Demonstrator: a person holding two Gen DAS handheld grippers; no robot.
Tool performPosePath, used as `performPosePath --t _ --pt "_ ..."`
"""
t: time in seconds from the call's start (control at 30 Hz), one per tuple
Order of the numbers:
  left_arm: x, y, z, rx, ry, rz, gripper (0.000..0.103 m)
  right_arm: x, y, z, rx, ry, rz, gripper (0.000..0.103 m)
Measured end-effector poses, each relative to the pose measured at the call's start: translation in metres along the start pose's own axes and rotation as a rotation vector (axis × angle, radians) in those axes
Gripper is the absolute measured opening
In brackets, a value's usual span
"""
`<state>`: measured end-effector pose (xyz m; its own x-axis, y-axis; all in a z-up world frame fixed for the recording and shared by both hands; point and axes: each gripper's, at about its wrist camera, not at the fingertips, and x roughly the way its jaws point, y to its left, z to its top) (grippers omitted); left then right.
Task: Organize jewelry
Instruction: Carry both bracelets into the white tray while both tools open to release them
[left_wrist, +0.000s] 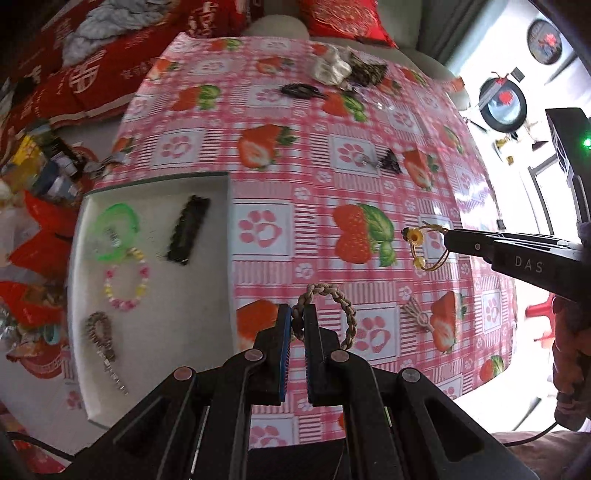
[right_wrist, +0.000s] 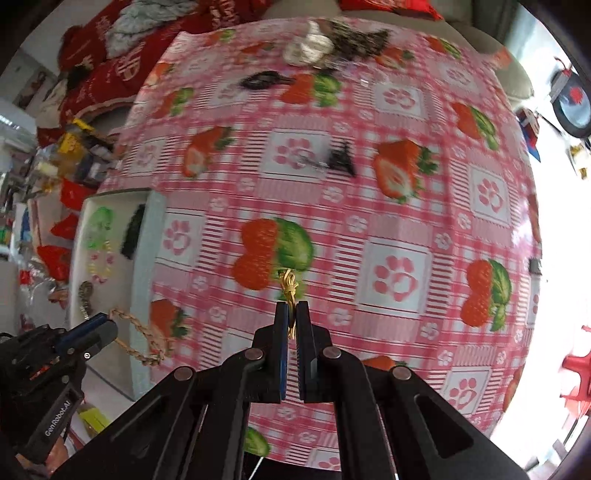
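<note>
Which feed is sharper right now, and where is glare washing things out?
Left wrist view is sharper: the tray contents and the braided bracelet in the left tool read clearly. Right wrist view is motion-smeared, so the tablecloth print and black clip blur; only the right tool on the yellow cord bracelet stays crisp. Window glare blows out both right edges; fisheye bows the table.
</note>
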<state>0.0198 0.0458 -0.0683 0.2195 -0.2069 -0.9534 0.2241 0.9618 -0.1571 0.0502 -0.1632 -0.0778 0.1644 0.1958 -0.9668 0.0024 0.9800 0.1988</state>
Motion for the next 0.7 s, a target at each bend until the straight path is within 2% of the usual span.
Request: performPosePath --t 0.37,0.7 --pt "-0.027 0.066 -0.035 -0.132 -0.040 0.053 0.013 -0.006 0.093 0.010 -0.172 -0.026 0.073 0.004" --pt "-0.018 0.114 -0.062 -0.239 -0.012 0.057 0.013 0.008 0.172 0.008 -0.317 0.007 0.133 0.004"
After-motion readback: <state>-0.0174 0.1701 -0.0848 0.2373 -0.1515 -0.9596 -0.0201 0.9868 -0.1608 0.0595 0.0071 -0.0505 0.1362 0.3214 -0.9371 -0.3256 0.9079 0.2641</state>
